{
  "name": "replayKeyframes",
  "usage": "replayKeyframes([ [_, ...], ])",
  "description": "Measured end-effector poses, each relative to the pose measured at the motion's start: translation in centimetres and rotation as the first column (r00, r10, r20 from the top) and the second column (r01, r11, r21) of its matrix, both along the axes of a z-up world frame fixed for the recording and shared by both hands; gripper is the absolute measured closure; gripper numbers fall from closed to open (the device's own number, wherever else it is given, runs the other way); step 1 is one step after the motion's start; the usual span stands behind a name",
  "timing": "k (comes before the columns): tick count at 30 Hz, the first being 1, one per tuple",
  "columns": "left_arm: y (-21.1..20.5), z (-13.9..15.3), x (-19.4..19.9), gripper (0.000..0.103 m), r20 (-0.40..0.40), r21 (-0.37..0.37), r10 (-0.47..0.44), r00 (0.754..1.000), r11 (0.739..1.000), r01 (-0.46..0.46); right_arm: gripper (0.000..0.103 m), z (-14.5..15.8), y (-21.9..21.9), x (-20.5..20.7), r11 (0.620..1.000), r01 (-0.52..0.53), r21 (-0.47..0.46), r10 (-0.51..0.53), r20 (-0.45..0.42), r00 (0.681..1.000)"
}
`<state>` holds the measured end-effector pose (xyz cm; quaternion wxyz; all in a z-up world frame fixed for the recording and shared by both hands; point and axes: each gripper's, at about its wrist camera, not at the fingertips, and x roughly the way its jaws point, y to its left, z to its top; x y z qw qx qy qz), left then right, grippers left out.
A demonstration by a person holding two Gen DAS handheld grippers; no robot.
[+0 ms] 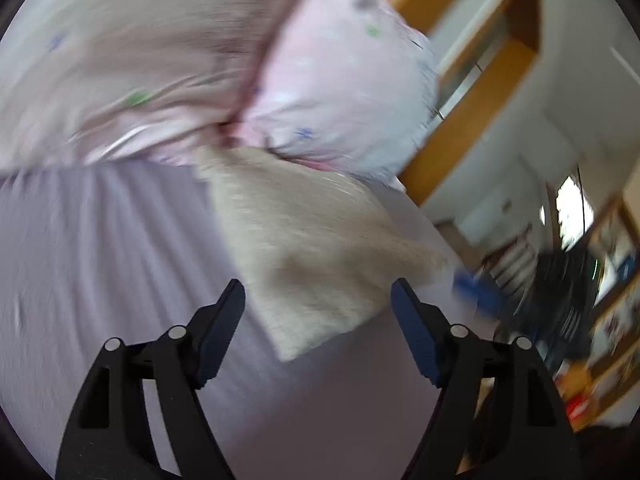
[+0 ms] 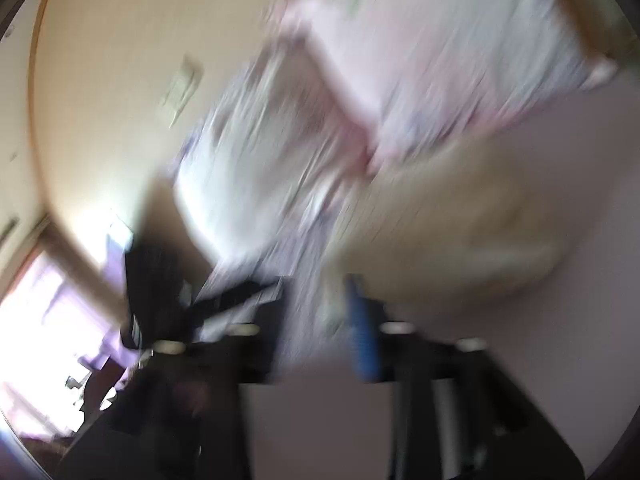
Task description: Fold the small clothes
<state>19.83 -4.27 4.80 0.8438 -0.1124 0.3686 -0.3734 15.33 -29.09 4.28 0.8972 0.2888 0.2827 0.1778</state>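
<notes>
Beige cloth [image 1: 320, 256] lies flat on lilac sheet [image 1: 100, 260], folded into a rough rectangle, long axis running from 11 to 5 o'clock in left wrist view. Its far end touches the pink pillows [image 1: 332, 92] at 12 o'clock; near corner sits between the left gripper's fingers. Two pillows, pink with small blue and green marks, side by side, seam between them pointing down at the cloth.

Left gripper [image 1: 318, 320] hovers low over the sheet, aimed forward at the cloth, jaws spread wide, nothing held. Dark blue pads [image 1: 412, 332] face each other with cloth corner and bare sheet in the gap. Can't tell if the fingers touch the fabric.

Right wrist view heavily motion-blurred. Cloth [image 2: 448, 224] shows as a pale beige smear at 2 o'clock from centre, pillows [image 2: 420, 80] above it. Right gripper [image 2: 320, 328] tilted, camera rolled; one blue pad [image 2: 362, 340] visible near the cloth's edge, other finger a dark blur at 9 o'clock. Jaw spread and any hold: cannot tell.

Wooden frame [image 1: 476, 120] and cluttered shelves [image 1: 608, 300] at 3 o'clock in left view, well apart from cloth. Cream wall [image 2: 112, 80] and bright window [image 2: 44, 320] at left in right view.
</notes>
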Motion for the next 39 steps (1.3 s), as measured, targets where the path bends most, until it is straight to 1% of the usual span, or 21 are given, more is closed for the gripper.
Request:
replayKeyframes([
  [3,-3.0,0.0,-0.4,0.027,0.034,0.051,-0.071,0.997,0.996,0.069,0.03,1.0,-4.5,3.0,0.976,0.192,-0.099,-0.198,-0.047,0.979],
  [5,-4.9,-0.5,-0.6,0.027,0.057,0.1,-0.1,0.993,0.991,0.094,0.039,-0.2,-6.4,5.5,0.968,0.208,-0.14,-0.226,-0.133,0.965],
  [8,-6.3,-1.6,-0.4,0.027,0.044,0.147,-0.116,0.992,0.983,0.108,0.059,-3.0,-6.5,8.8,0.977,0.131,-0.169,-0.172,-0.26,0.95],
  [9,-6.5,-2.0,-0.3,0.027,0.036,0.16,-0.119,0.992,0.981,0.112,0.07,-3.8,-5.9,9.3,0.979,0.091,-0.181,-0.142,-0.29,0.947],
  [10,-6.7,-2.4,-0.3,0.027,0.033,0.174,-0.121,0.992,0.978,0.114,0.089,-4.4,-5.2,9.9,0.979,0.053,-0.197,-0.112,-0.304,0.946],
  [11,-6.9,-2.7,-0.3,0.027,0.029,0.188,-0.125,0.992,0.975,0.118,0.091,-4.9,-4.7,10.2,0.972,0.032,-0.233,-0.103,-0.301,0.948],
  [13,-7.3,-3.2,-0.3,0.029,0.011,0.203,-0.141,0.99,0.97,0.136,0.092,-4.5,-4.5,9.8,0.944,0.084,-0.319,-0.168,-0.243,0.955],
  [16,-8.0,-4.2,-0.3,0.036,-0.022,0.233,-0.164,0.986,0.958,0.165,0.092,-4.8,-6.3,9.6,0.938,0.151,-0.311,-0.234,-0.249,0.94],
  [18,-8.4,-4.5,-0.6,0.037,-0.002,0.272,-0.164,0.986,0.949,0.159,0.091,-4.9,-6.2,9.9,0.931,0.131,-0.34,-0.227,-0.26,0.938],
  [19,-8.3,-4.3,-0.8,0.038,0.003,0.277,-0.161,0.987,0.948,0.154,0.09,-4.5,-6.1,9.6,0.928,0.134,-0.347,-0.23,-0.254,0.939],
  [21,-6.9,-3.3,-0.6,0.039,0.001,0.213,-0.134,0.991,0.968,0.131,0.087,-2.9,-6.4,8.5,0.947,0.16,-0.28,-0.224,-0.216,0.95],
  [23,-4.5,-2.2,0.2,0.034,0.006,0.119,-0.059,0.998,0.991,0.058,0.067,-1.2,-6.0,6.8,0.967,0.148,-0.208,-0.178,-0.133,0.975],
  [25,-2.7,-1.7,1.6,0.031,-0.018,0.05,0.014,1.0,0.999,-0.014,0.061,-0.7,-4.4,6.6,0.976,0.095,-0.195,-0.118,-0.112,0.987],
  [27,-1.4,-2.3,3.6,0.029,-0.113,-0.008,0.075,0.991,0.997,-0.076,0.061,-1.8,-3.2,6.8,0.974,0.037,-0.223,-0.072,-0.15,0.986],
  [29,-0.9,-3.2,5.0,0.028,-0.189,-0.042,0.09,0.978,0.994,-0.099,0.062,-4.4,-2.6,7.8,0.952,0.008,-0.305,-0.094,-0.266,0.959],
  [31,-0.7,-4.1,6.3,0.027,-0.25,-0.045,0.112,0.962,0.991,-0.127,0.062,-4.0,-3.1,7.5,0.956,0.025,-0.291,-0.099,-0.243,0.965],
  [33,-0.7,-4.6,7.4,0.024,-0.284,-0.058,0.121,0.951,0.988,-0.143,0.045,-2.5,-4.4,6.9,0.981,0.055,-0.185,-0.097,-0.224,0.97],
  [34,-0.8,-4.9,7.9,0.024,-0.302,-0.066,0.121,0.945,0.987,-0.148,0.015,-1.9,-5.0,6.7,0.984,0.079,-0.158,-0.109,-0.193,0.975],
  [35,-1.0,-5.2,8.5,0.024,-0.322,-0.072,0.122,0.939,0.986,-0.152,0.002,-1.2,-5.6,6.8,0.98,0.113,-0.162,-0.141,-0.169,0.976],
  [37,-1.5,-5.7,9.6,0.023,-0.346,-0.066,0.124,0.93,0.986,-0.155,0.002,-1.7,-6.5,8.0,0.978,0.121,-0.169,-0.155,-0.207,0.966],
  [39,-2.2,-6.1,10.1,0.023,-0.368,-0.063,0.121,0.922,0.986,-0.155,0.004,-3.7,-7.6,9.8,0.991,0.089,-0.104,-0.117,-0.306,0.945],
])
